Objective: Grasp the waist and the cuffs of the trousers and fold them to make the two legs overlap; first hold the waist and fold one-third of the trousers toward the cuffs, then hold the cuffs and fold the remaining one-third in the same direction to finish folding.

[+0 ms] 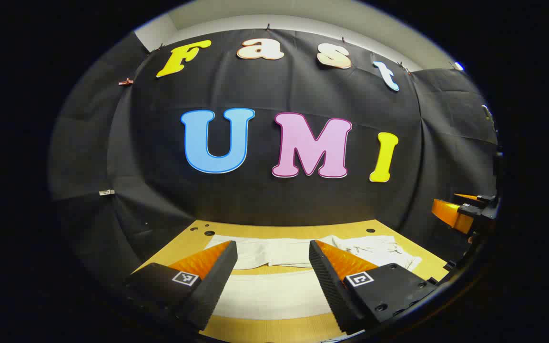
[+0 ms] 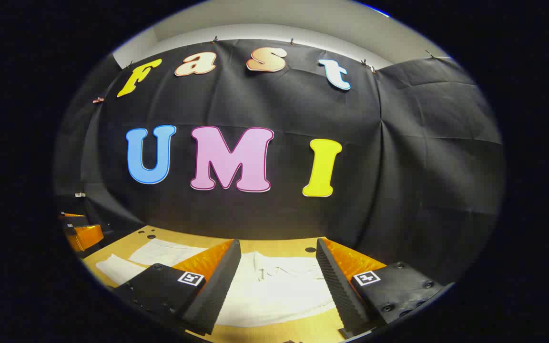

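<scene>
My left claw and right claw both hang with fingers spread wide, gripping nothing, above the white trousers lying flat across the worktop. Bare wood borders the cloth's near and far edges.

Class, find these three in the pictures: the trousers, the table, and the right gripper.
trousers [image 1: 279, 290]: left gripper view, the near leg's flat cloth.
table [image 1: 274, 328]: left gripper view, bare wood at the front edge.
right gripper [image 2: 278, 259]: right gripper view, midway between its open jaws.
</scene>
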Action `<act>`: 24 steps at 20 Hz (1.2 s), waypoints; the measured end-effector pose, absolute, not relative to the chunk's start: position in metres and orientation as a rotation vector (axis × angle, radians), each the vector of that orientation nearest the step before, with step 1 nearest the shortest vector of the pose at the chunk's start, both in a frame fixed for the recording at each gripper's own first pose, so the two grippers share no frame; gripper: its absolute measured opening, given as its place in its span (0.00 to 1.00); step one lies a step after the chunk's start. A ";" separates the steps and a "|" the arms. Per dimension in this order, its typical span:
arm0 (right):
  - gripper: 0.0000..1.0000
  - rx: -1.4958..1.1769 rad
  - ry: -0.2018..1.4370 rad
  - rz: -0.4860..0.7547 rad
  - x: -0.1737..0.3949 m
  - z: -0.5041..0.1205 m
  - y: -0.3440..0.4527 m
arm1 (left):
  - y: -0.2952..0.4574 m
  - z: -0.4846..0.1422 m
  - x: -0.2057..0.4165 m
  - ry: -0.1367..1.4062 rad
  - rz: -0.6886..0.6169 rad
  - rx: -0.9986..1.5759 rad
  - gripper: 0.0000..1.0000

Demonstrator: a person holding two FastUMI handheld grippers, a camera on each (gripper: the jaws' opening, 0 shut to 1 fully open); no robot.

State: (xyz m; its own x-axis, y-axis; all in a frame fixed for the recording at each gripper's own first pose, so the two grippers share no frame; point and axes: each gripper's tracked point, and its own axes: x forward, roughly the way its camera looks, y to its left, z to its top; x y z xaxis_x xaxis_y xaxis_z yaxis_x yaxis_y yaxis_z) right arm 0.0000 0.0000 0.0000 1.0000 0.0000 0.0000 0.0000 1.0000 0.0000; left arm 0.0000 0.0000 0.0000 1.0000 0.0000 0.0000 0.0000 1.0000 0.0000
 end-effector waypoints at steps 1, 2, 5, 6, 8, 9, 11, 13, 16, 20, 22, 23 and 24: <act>0.98 -0.006 -0.002 0.006 0.001 0.000 0.001 | 0.001 0.002 0.002 -0.005 0.000 0.001 0.96; 0.98 -0.010 -0.003 0.014 0.001 -0.002 0.003 | 0.000 0.002 0.004 -0.006 -0.002 0.000 0.96; 0.98 -0.012 0.006 0.025 0.006 -0.006 0.004 | 0.001 -0.002 0.007 0.007 -0.002 -0.004 0.96; 0.97 -0.015 0.007 0.023 0.006 -0.006 0.003 | 0.000 -0.003 0.009 0.009 -0.004 -0.005 0.96; 0.98 -0.019 0.002 0.025 0.008 -0.006 0.003 | 0.000 -0.005 0.011 0.014 -0.006 0.004 0.96; 0.98 -0.020 -0.004 0.026 0.010 -0.004 0.001 | 0.002 -0.004 0.012 0.014 -0.008 0.008 0.96; 0.97 -0.005 -0.004 0.067 0.016 -0.006 0.004 | 0.002 -0.002 0.018 0.011 -0.021 0.023 0.96; 0.98 -0.010 0.007 0.040 0.021 -0.012 -0.012 | 0.004 -0.005 0.023 0.021 -0.024 0.049 0.96; 0.98 -0.003 0.029 0.027 0.030 -0.022 -0.029 | 0.010 -0.007 0.028 0.033 -0.020 0.037 0.96; 0.98 -0.015 0.085 -0.020 0.043 -0.047 -0.062 | 0.019 -0.009 0.036 0.053 0.016 0.050 0.96; 0.97 -0.053 0.115 -0.020 0.049 -0.062 -0.074 | 0.021 -0.014 0.039 0.075 0.026 0.054 0.96; 0.97 -0.085 0.144 -0.009 0.053 -0.073 -0.080 | 0.020 -0.016 0.040 0.086 0.015 0.046 0.96; 0.97 -0.125 0.169 0.001 0.057 -0.084 -0.087 | 0.016 -0.022 0.040 0.100 0.003 0.037 0.96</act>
